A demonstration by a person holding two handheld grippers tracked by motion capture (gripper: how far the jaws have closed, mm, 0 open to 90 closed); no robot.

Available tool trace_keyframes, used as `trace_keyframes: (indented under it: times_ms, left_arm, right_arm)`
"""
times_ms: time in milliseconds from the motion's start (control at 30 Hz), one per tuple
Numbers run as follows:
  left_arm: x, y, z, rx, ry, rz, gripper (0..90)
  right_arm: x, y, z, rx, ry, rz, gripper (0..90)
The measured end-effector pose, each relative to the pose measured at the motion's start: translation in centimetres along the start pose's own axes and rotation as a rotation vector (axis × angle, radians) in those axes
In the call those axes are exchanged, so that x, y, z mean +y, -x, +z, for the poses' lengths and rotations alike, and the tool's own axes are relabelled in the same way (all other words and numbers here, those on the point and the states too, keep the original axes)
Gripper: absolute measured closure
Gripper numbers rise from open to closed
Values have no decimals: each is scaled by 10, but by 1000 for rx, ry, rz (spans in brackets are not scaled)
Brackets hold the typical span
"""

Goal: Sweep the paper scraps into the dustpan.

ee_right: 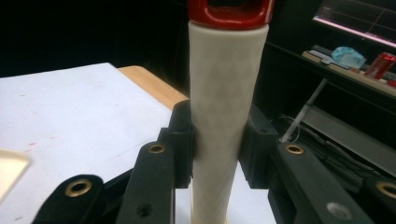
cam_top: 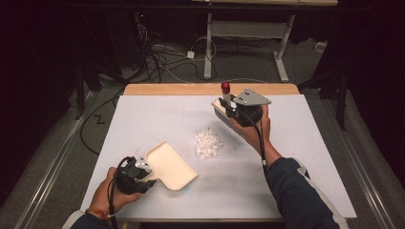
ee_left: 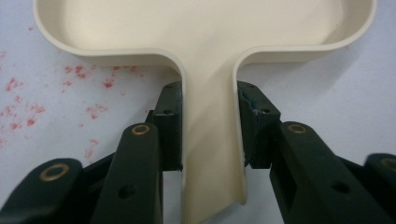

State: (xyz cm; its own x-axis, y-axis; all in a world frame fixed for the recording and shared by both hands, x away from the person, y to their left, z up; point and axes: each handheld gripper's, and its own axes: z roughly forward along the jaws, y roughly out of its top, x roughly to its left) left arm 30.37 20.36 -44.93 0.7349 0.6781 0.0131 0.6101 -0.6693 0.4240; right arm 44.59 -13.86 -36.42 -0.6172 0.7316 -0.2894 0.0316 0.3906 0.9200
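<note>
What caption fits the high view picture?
Left gripper holds a cream dustpan; right gripper holds a brush beyond white scraps.

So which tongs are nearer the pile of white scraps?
Right. The right tongs, gripping the brush, sit just beyond the white scraps. The left tongs, clamping the dustpan handle, are farther off at the near-left.

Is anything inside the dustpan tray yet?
No. The dustpan tray is bare in the high view; the white scraps lie apart on the table. Its near corner is covered by the left gripper.
</note>
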Motion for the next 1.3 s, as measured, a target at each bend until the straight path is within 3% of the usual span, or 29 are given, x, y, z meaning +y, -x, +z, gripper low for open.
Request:
trace_keyframes:
  times_ms: [167,233,433,500,533,567,600,633,733,867,967,1300]
  left_arm:
    - [2,0,3,2,-7,3,629]
    - [3,1,4,2,-8,4,629]
    - [5,0,6,-14,-13,-7,629]
    - [6,1,6,-9,-17,-4,629]
    - [7,1,6,-5,-19,-2,629]
    - [7,2,6,-5,-22,-2,629]
    - [8,2,6,-5,-19,-3,629]
    - [9,2,6,-6,-20,-1,629]
    - [14,5,8,-1,-32,4,628]
    - [24,7,12,-2,-51,16,628]
    - [29,8,15,-3,-53,17,628]
    - [37,10,22,-11,-62,8,628]
  right_arm:
    - [-8,3,22,-21,-20,-15,705]
    - [-13,-1,31,-34,-20,-43,706]
    - [-17,-10,37,37,-14,-13,705]
    - [-17,-16,34,85,1,-1,705]
    - [-16,-24,30,129,12,-21,705]
    - [-16,-24,30,129,12,-21,705]
    - [-15,-31,26,180,22,-25,704]
    - [-15,-31,26,180,22,-25,704]
    - [-14,-41,19,251,34,-19,703]
    - [-15,-46,17,270,33,-36,699]
    - [-18,-49,13,292,45,-6,693]
    - [-20,-60,0,313,77,3,698]
